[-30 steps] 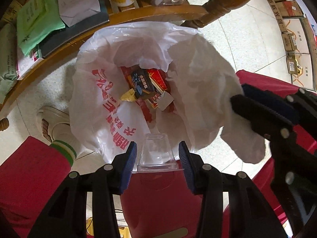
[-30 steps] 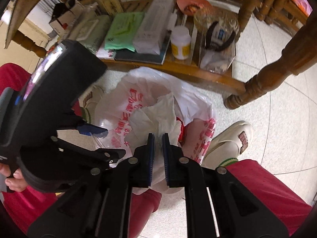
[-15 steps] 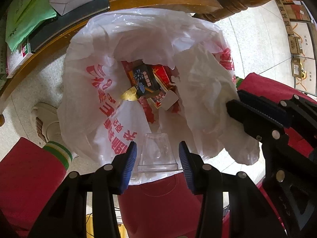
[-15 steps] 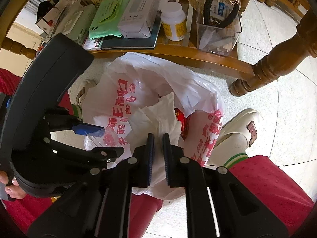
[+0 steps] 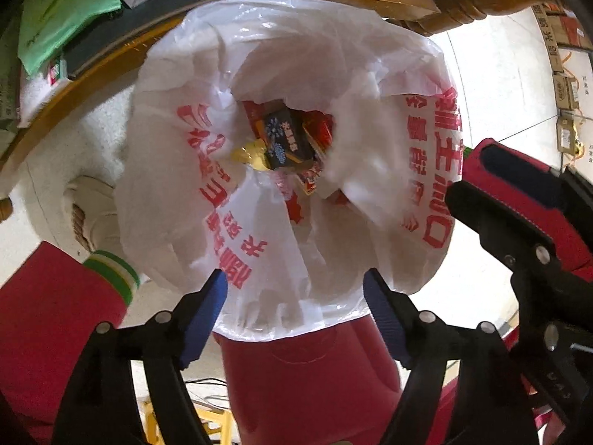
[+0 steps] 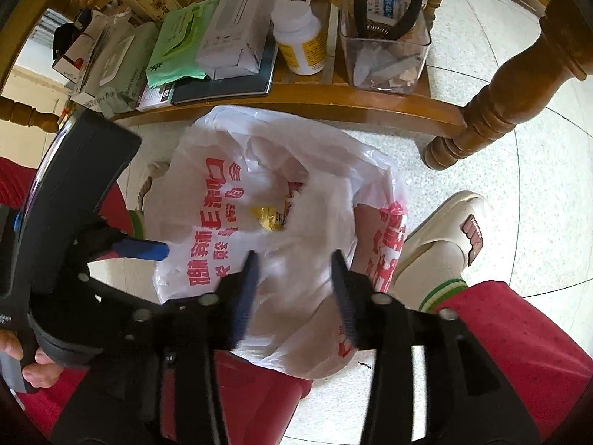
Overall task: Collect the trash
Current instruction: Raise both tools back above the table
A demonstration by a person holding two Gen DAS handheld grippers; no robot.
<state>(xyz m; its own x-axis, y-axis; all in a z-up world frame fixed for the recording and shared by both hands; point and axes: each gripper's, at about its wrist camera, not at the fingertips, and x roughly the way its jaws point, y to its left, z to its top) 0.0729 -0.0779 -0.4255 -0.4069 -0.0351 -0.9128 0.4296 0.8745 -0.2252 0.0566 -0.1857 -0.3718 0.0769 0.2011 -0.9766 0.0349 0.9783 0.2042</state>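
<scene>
Trash bag (image 5: 281, 204) hangs released; both grippers' jaws, pinching before, now spread.

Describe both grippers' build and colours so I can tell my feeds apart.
They match. The left gripper and the right gripper each have two black plastic fingers with silver screw heads and ribbed blue pads at the tips. No cables or markings show on either. The legs behind are in red trousers.
</scene>
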